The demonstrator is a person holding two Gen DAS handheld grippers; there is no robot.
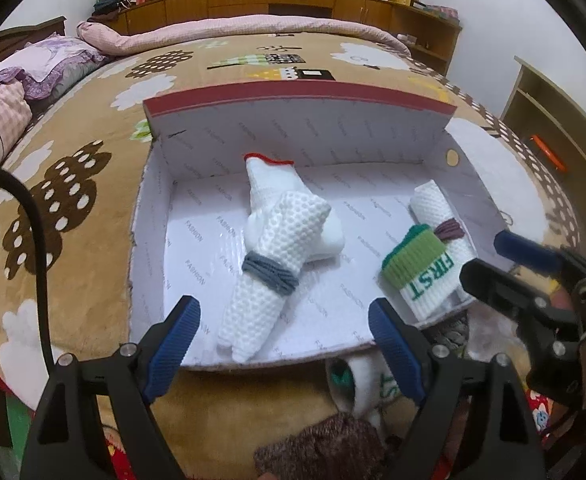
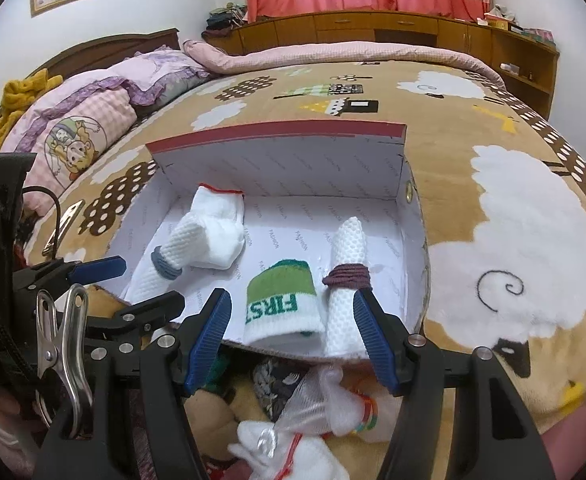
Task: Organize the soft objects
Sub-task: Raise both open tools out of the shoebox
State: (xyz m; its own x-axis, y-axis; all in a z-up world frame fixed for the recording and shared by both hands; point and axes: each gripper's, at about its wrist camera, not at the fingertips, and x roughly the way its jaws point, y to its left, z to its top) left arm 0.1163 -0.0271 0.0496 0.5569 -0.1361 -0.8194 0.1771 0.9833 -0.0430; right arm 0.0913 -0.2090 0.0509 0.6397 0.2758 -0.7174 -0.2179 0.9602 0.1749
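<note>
The rolled towel (image 1: 267, 272) with grey band lies lengthwise in the box (image 1: 293, 102), pointing toward the gaping, empty left gripper (image 1: 285, 344); right gripper (image 2: 293, 336) likewise.

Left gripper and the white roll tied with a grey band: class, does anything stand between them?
Nothing visible does. The left gripper is open, hovering at the cardboard box's near edge, and the roll with the grey band lies straight ahead between its fingers' line.

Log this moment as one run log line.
left gripper open, empty | right gripper open, empty | box: grey-banded roll, FIRST sock, purple-banded roll | more items outside
</note>
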